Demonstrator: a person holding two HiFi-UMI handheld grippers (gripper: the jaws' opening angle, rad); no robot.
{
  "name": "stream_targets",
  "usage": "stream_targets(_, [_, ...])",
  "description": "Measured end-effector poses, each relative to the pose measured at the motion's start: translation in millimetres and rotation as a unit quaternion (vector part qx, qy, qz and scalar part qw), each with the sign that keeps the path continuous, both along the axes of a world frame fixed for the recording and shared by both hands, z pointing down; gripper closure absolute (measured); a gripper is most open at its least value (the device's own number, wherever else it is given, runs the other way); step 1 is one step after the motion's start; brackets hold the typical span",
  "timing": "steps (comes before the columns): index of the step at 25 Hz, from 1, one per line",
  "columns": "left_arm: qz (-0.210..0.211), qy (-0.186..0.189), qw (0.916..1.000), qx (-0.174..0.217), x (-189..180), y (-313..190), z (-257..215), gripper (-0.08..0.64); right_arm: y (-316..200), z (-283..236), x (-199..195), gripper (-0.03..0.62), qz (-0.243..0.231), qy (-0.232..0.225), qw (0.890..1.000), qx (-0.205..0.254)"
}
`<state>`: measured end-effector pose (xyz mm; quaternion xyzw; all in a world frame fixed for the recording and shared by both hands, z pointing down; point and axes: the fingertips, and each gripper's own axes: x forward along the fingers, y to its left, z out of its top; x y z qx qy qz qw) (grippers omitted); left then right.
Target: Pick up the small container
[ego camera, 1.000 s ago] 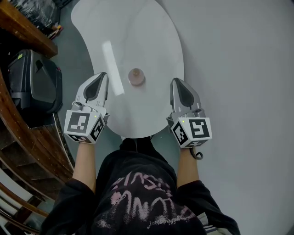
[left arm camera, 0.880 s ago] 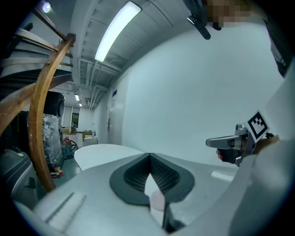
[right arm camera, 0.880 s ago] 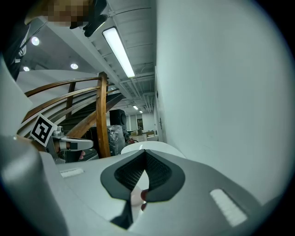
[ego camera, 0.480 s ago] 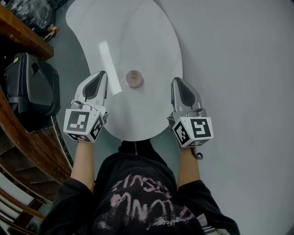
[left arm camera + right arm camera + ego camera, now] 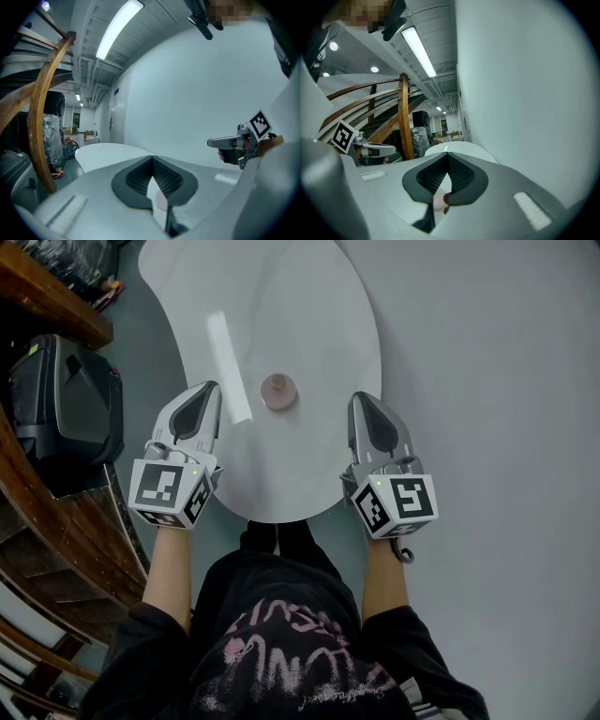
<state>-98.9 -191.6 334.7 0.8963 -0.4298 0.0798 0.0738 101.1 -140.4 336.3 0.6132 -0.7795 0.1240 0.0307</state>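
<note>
The grey floor (image 5: 487,381) takes most of the head view. On it stands one white counter (image 5: 281,296) of a long rounded shape. Left of it there is one black case (image 5: 66,399) and, beside that, curved wooden rails (image 5: 38,126).

There are two claws. The left claw (image 5: 212,388) hangs over the left edge of the counter, and the right claw (image 5: 360,399) hangs over the right edge. Each one has its jaws pressed together at the tips and holds nothing. The two point forward, almost parallel to each other.

There is one small container (image 5: 278,390). It is round and low, of a pale pink-brown colour, and from above a smaller circle shows in its middle. It stands upright on the counter between the two claws, about level with their tips, and it touches neither.

The container is well away from every edge of the counter, with bare white surface on all sides of it. A bright strip of reflected light lies just to its left. The near edge of the counter curves in front of the person's body.
</note>
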Motion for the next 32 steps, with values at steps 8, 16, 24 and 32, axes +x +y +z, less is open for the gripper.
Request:
stream_targets(8, [-0.003, -0.002, 0.9999, -0.01, -0.9, 5.6, 14.9, 0.559, 3.1, 10.7, -5.7, 0.569, -0.011, 0.017, 1.0, -0.003])
stream_targets(16, [-0.005, -0.006, 0.9998, -0.019, 0.6, 2.9, 24.4, 0.558, -2.7, 18.2, -7.8, 0.569, -0.014, 0.005, 1.0, -0.012])
stream_targets(24, [-0.002, -0.014, 0.9996, -0.025, 2.7, 8.3, 35.9, 0.558, 0.8, 30.3, -7.3, 0.569, -0.011, 0.0, 1.0, -0.023])
stream_targets(32, [-0.004, -0.019, 0.9991, -0.037, 7.4, 10.2, 51.9, 0.558, 0.7, 48.3, -5.6, 0.569, -0.017, -0.009, 0.999, -0.038])
